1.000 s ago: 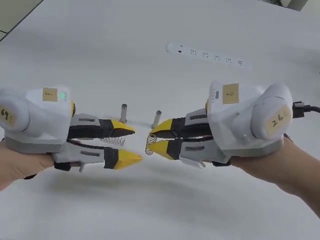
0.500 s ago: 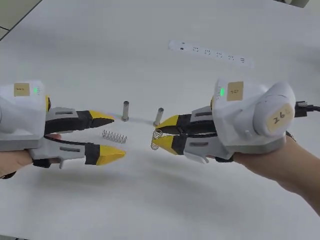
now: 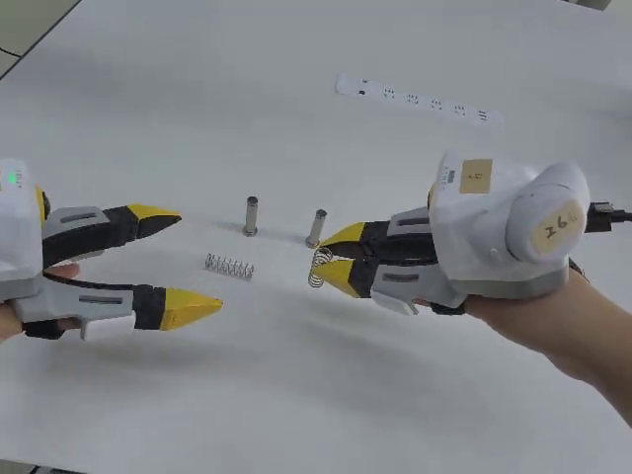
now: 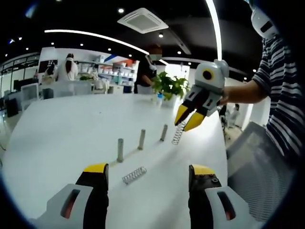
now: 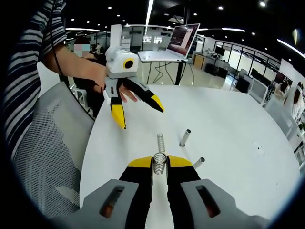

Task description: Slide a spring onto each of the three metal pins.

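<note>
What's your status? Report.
Left gripper open, empty. Right gripper shut on spring. Three pins bare; second spring loose on table. Nothing blocking pins.

Bright, even light overhead.
Ceiling strips (image 4: 213, 24) glare, table (image 3: 296, 59) washes pale, shadows soft, fisheye edges bending.

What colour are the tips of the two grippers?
Yellow, on the left gripper and the right gripper alike, with black behind; the head view shows it best.

Matt white table (image 3: 197, 99); dull grey metal pins (image 3: 251, 215) (spring (image 3: 229, 266) of shiny wire).
</note>
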{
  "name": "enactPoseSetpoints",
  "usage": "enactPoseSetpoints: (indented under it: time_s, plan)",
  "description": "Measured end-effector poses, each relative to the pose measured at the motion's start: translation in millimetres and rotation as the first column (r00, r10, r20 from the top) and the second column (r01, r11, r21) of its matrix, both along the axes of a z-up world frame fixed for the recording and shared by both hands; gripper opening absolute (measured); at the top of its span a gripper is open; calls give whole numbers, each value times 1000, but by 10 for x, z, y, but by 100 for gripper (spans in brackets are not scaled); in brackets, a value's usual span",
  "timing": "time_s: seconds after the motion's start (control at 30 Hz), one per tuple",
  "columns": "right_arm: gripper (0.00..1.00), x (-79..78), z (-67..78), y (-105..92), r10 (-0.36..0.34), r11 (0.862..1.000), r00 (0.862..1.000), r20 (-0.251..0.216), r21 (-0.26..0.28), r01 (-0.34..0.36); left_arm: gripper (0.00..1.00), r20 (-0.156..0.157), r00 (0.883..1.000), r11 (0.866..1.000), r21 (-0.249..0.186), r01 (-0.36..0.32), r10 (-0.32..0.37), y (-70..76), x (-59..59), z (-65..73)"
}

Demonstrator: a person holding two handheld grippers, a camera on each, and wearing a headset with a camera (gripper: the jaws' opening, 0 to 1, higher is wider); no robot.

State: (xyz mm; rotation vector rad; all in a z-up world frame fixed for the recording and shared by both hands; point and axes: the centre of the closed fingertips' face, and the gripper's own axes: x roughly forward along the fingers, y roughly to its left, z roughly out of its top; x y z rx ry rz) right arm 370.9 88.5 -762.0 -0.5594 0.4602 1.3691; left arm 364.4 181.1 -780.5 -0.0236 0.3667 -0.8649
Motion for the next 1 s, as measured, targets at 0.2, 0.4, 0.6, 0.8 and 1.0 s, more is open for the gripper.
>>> enactPoseSetpoints:
  time_s: [0.2,0.4,0.6,0.8,1.0]
  plan:
    - [7,72,-1,-3,-27,1000,1000,1,5,27,74,-13,999,999,-12,-33,33,57,-22,-12]
    - [7,198,48,2,-60,998,998,14,17,60,80,-15,998,998,-18,-62,62,127,-52,-29]
    - [7,342,119,25,-96,995,995,28,34,95,91,-33,995,995,-28,-95,94,187,-45,-38]
    - [7,539,206,38,-152,987,988,31,65,150,95,-35,994,994,-39,-103,102,202,-53,-11]
    - [8,719,213,18,-194,979,980,35,65,191,98,-42,994,993,-51,-105,103,185,-60,5]
